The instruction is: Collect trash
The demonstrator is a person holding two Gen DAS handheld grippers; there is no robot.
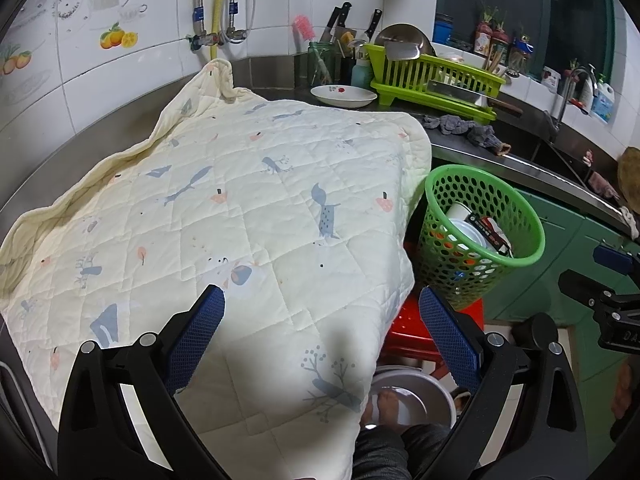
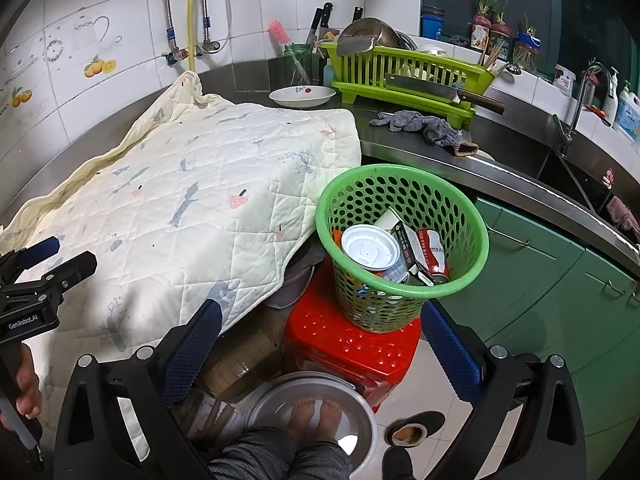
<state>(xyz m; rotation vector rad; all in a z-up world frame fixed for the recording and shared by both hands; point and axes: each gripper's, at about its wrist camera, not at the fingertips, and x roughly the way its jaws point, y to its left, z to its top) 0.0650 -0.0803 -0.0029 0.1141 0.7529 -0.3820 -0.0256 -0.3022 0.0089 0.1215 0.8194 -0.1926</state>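
Readable: "GenRobot.AI", white on black, on body of left claw (image 2: 38, 276) at left edge of right wrist view. Partial "DA..." embossed on black body of right claw (image 1: 618, 284) at right edge of left wrist view; rest cut off. Print on red can (image 2: 432, 254) & dark carton (image 2: 408, 254) in green basket (image 2: 400, 284): too small/blurred to read. Same for labels on jars (image 2: 482, 30) on sill & detergent bottle (image 2: 627, 110) by sink: lettering there, not legible. No numbers or signs legible elsewhere.
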